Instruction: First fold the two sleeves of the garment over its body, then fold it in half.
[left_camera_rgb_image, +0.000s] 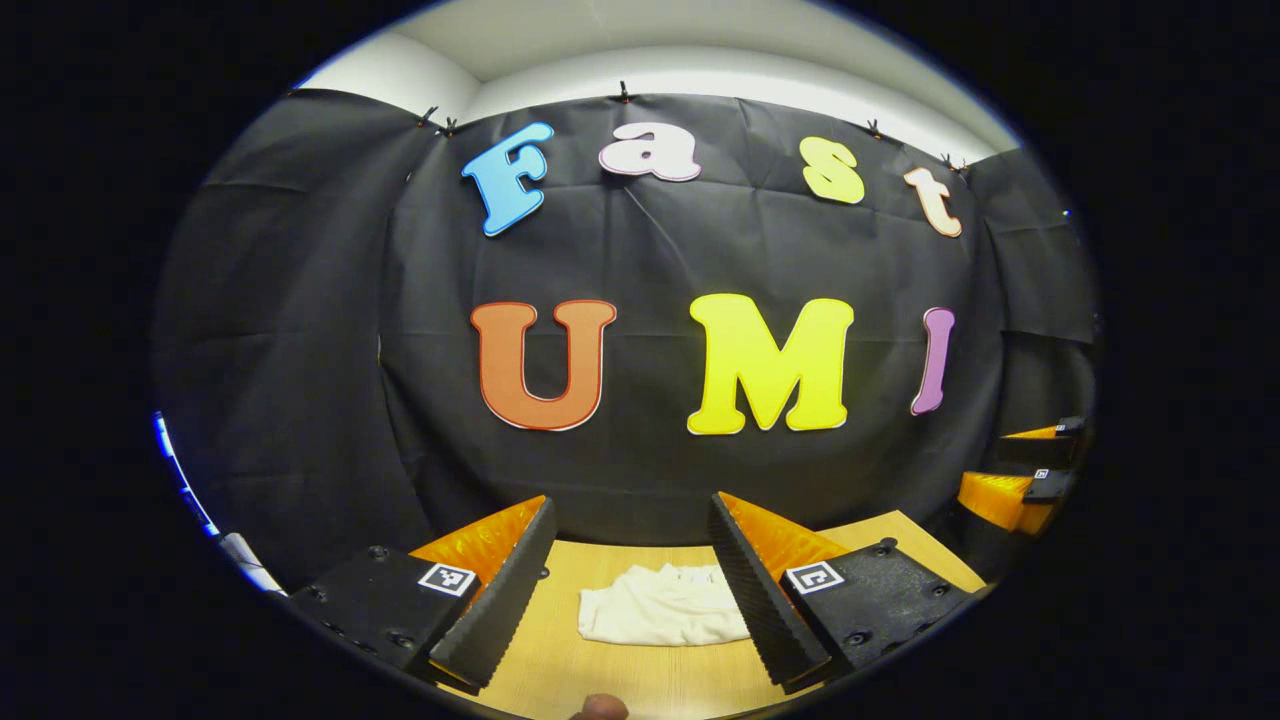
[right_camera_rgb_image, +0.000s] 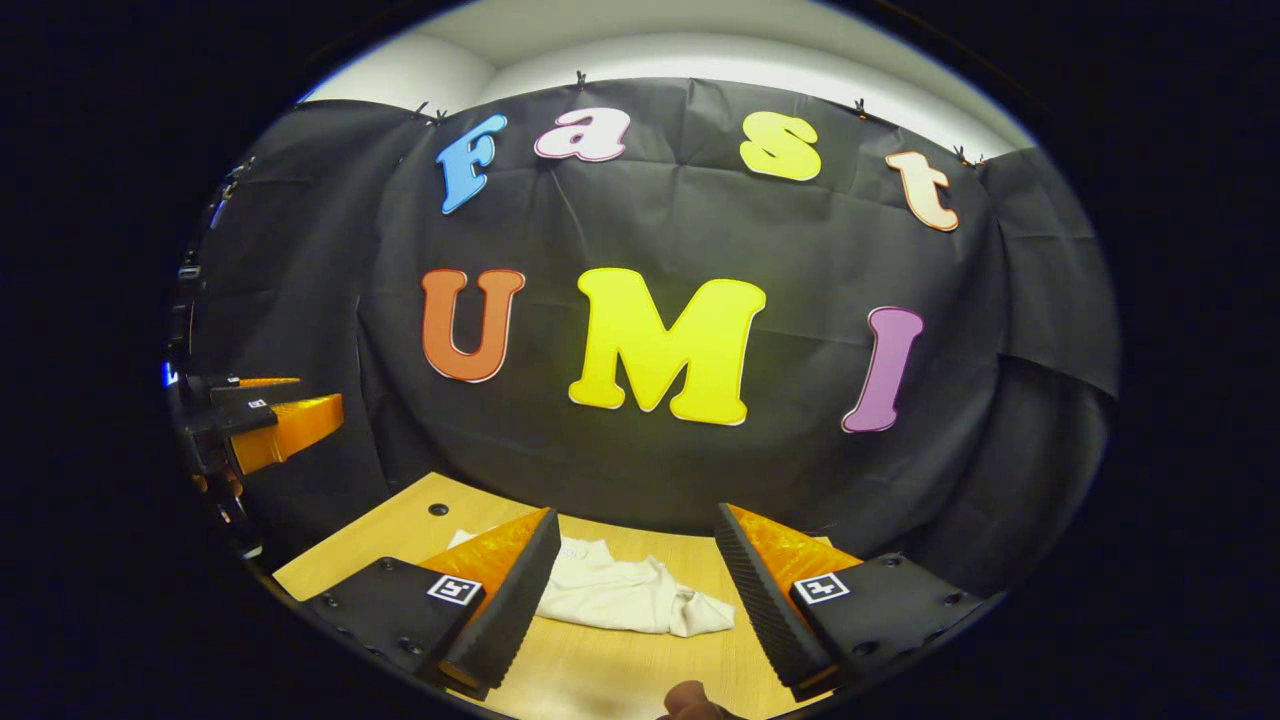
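Observation:
A white garment (left_camera_rgb_image: 660, 605) lies crumpled in a small bundle on the wooden table (left_camera_rgb_image: 600, 670), near the booth's back wall. In the left gripper view my left gripper (left_camera_rgb_image: 630, 590) hangs open above the table, with the garment seen between its fingers and farther off. In the right gripper view the same garment (right_camera_rgb_image: 620, 595) lies ahead of my right gripper (right_camera_rgb_image: 632, 590), which is open and holds nothing. The right gripper (left_camera_rgb_image: 1030, 470) also shows far right in the left gripper view, and the left gripper (right_camera_rgb_image: 265, 420) shows at the left of the right gripper view, both held up off the table.
A small round hole (right_camera_rgb_image: 438, 509) is set in the table (right_camera_rgb_image: 400, 540) near its far left corner. The black cloth wall stands close behind the garment. A fingertip (right_camera_rgb_image: 690, 700) shows at the bottom edge.

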